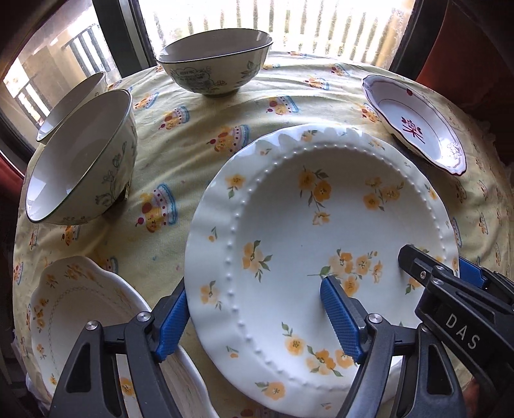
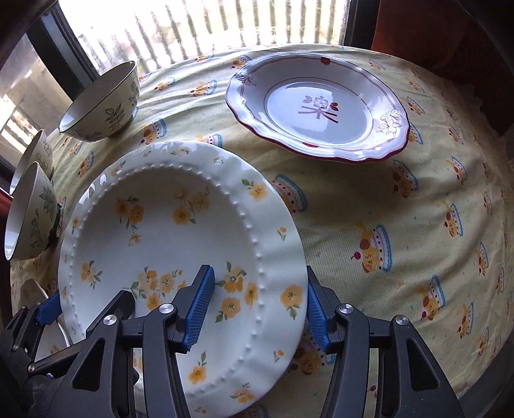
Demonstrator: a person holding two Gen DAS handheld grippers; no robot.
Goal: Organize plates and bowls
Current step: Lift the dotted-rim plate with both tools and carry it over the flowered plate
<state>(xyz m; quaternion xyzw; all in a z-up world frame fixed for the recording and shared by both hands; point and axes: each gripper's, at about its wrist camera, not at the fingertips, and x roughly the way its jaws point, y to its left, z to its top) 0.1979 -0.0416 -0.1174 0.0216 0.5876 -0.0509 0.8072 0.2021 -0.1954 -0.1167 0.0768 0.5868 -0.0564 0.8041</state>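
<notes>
A white plate with yellow flowers (image 1: 289, 231) is held off the table between both grippers. My left gripper (image 1: 257, 321) is shut on its left rim, one blue pad under the rim and one on the plate's face. My right gripper (image 2: 257, 308) is shut on its right rim (image 2: 276, 257); it also shows in the left wrist view (image 1: 449, 276). A second flowered plate (image 1: 80, 308) lies on the table at the lower left. A red-rimmed plate (image 2: 318, 106) lies at the far right. Three bowls stand at the left and back (image 1: 83, 160) (image 1: 215, 61) (image 1: 74, 99).
The round table has a yellow printed cloth (image 2: 401, 225). A window with railings (image 1: 289, 22) is behind it. A red chair back (image 2: 433, 32) stands at the far right. The bowls also show in the right wrist view (image 2: 102, 103) (image 2: 29, 212).
</notes>
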